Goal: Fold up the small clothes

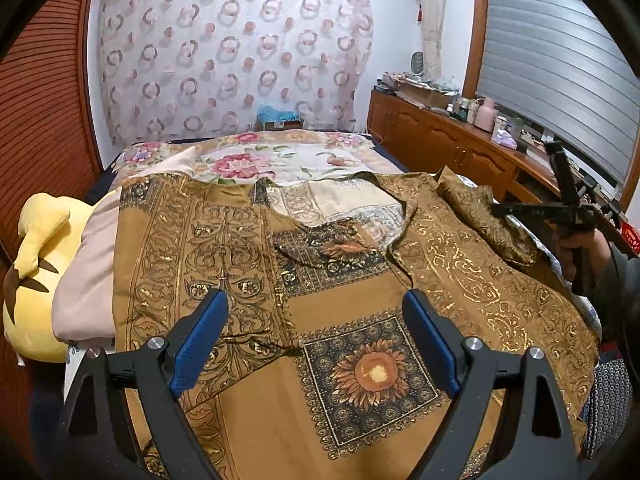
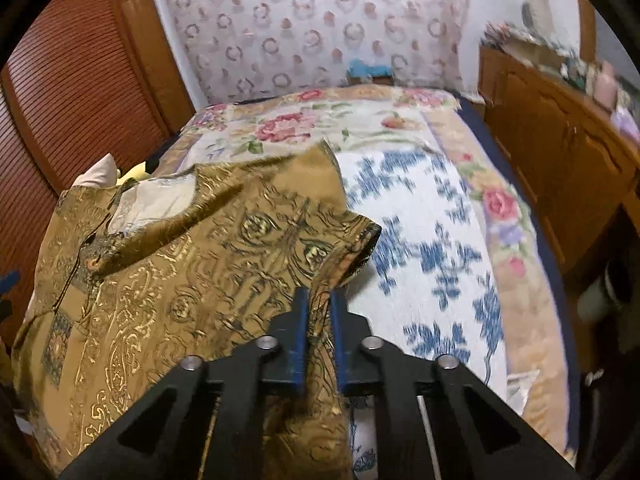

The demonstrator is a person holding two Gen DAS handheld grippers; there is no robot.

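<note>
left tongs (image 1: 316, 344) spread above shirt (image 1: 360, 280) | right tongs (image 2: 319, 304) pinching shirt sleeve (image 2: 344, 248)

Even, soft indoor light fills the room around the bed (image 1: 256, 160), with no hard shadows and faint glints on the gold print of the shirt (image 1: 360, 280). The left wrist view is sharp; the right wrist view is smeared by motion blur, worst on the cabinet (image 2: 560, 140) to the right of the bed. Fisheye bending curves walls and doors, and black vignette rims every corner
</note>
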